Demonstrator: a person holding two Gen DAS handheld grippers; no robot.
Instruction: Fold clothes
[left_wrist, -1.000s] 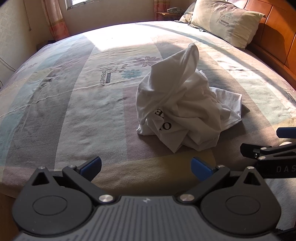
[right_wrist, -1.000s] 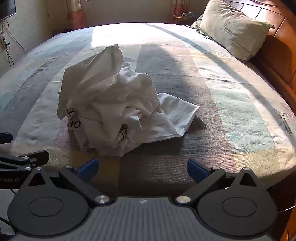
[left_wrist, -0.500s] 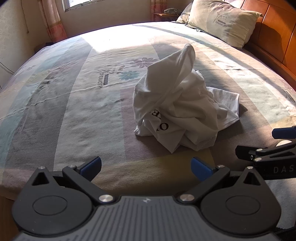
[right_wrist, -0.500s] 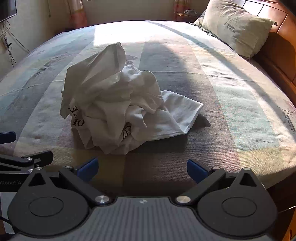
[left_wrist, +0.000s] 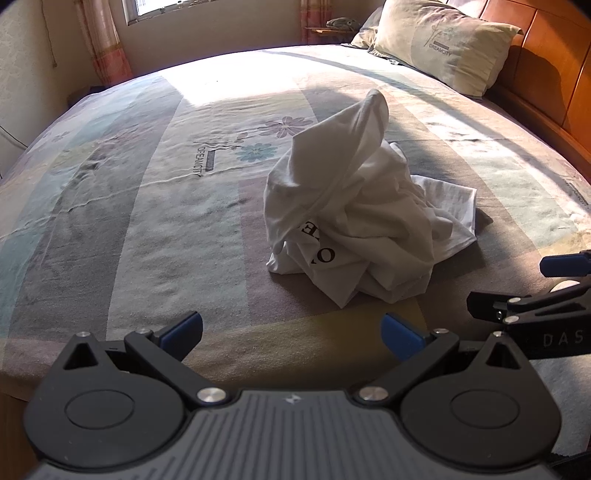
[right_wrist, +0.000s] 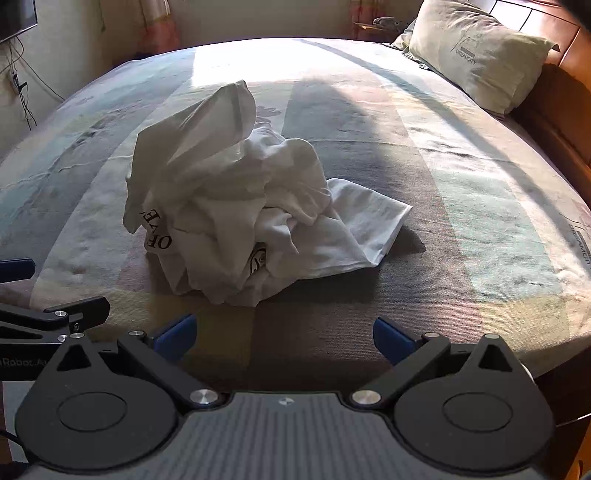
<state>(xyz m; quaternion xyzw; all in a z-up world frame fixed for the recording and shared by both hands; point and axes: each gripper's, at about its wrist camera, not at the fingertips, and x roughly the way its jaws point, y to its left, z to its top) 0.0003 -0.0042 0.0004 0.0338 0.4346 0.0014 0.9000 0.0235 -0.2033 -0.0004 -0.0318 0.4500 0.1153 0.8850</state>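
A white T-shirt (left_wrist: 354, 206) with black lettering lies crumpled in a heap on the bed (left_wrist: 129, 221), one part sticking up in a peak. In the right wrist view the same T-shirt (right_wrist: 236, 206) sits left of centre, a flat corner spread to its right. My left gripper (left_wrist: 291, 332) hovers over the bed's near edge, open and empty, short of the heap. My right gripper (right_wrist: 282, 334) is open and empty too, level with the left one. Each gripper shows at the side of the other's view: the right gripper (left_wrist: 546, 295) and the left gripper (right_wrist: 48, 295).
A striped, flowered sheet covers the bed (right_wrist: 461, 184). A pillow (left_wrist: 443, 48) leans on the wooden headboard (left_wrist: 546, 70) at the far right. Curtains (left_wrist: 107, 44) and a window are at the back, a small shelf (left_wrist: 332, 27) beside them. Wall cables (right_wrist: 22, 92) hang at left.
Both grippers have moved slightly forward and up, so the heap sits a little lower and nearer in each view. The T-shirt itself has not moved. Both stay open.
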